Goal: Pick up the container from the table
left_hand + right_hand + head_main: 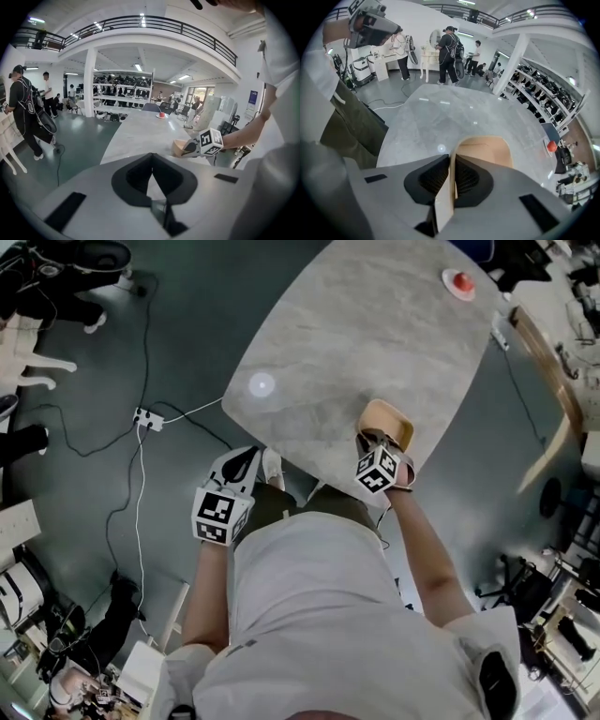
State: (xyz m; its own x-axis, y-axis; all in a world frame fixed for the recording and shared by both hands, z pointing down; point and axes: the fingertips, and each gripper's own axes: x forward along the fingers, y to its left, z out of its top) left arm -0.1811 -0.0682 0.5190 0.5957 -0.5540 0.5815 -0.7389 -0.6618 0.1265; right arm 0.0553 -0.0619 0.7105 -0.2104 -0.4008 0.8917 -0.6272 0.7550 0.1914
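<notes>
Right gripper view: my right claw [452, 163] pinches the container's [483, 149] near wall, its body running straight ahead; left claw [152, 164] closed empty, farther off.

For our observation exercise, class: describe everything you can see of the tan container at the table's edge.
The container is a tan, open-topped tub with rounded corners and a thin wall. It looks like moulded pulp or plastic, and what shows of its inside is bare. It is at the near edge of the grey marbled table, opening facing up. The right gripper is shut on its near wall, one jaw inside and one outside. Whether its base touches the table cannot be told.
</notes>
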